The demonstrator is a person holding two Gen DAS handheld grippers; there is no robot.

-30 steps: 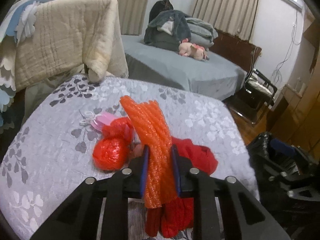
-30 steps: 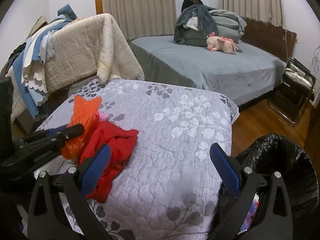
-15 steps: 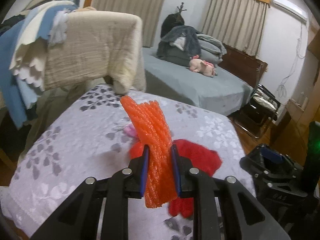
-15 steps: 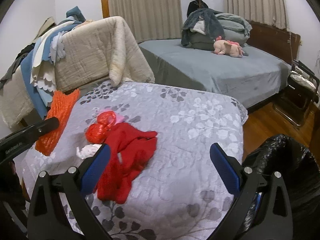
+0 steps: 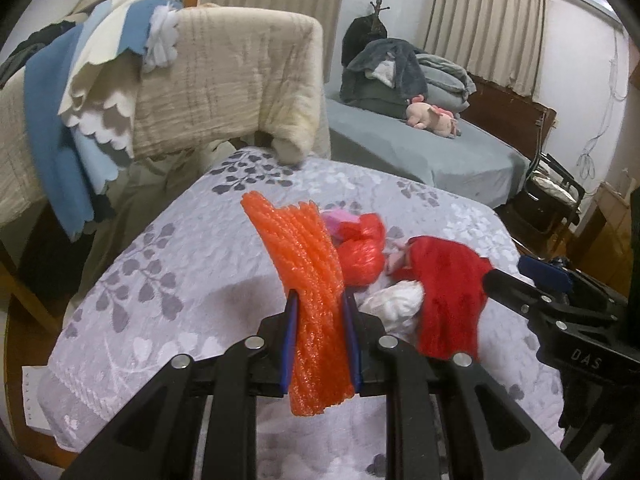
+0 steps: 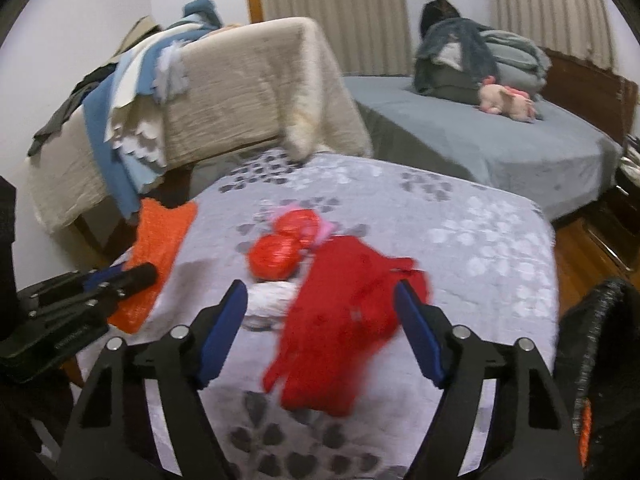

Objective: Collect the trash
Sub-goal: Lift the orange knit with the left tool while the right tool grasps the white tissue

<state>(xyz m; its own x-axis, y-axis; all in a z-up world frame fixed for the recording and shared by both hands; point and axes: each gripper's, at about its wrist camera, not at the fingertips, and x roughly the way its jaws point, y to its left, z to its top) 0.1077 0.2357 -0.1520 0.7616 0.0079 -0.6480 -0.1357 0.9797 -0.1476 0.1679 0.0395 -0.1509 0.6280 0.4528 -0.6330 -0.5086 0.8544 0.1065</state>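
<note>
At the far left of the room, blue and cream blankets [image 5: 92, 92] are hanging over a piece of furniture, beside a beige quilt [image 5: 224, 84] draped over the same support. In front of them, the grey flowered quilt [image 5: 168, 264] is covering a low padded surface, and the trash is lying on it. The left gripper [image 5: 320, 336] is pressing its fingers tightly on an orange foam net [image 5: 308, 264], which is standing up between the blue pads and sticking out below them; in the right wrist view this net [image 6: 160, 248] is showing at the left edge of the quilt, off the surface. Just to the right of the net, a crumpled red plastic bag [image 6: 280, 256] is lying with something pink [image 6: 324, 228] behind it, and a white crumpled piece [image 5: 396, 304] is touching the bag. Next to these, a red cloth [image 6: 340, 320] is spreading over the quilt. The right gripper [image 6: 320, 328] is hanging over this cloth with its fingers wide apart; they have just been closing a little, the cloth is lying between them, and the pads are not pressing on it. Further right, a bed with a grey cover [image 6: 520, 152] is carrying a pink plush toy [image 6: 504, 102], and a black trash bag [image 6: 600, 340] is showing at the right edge.
</note>
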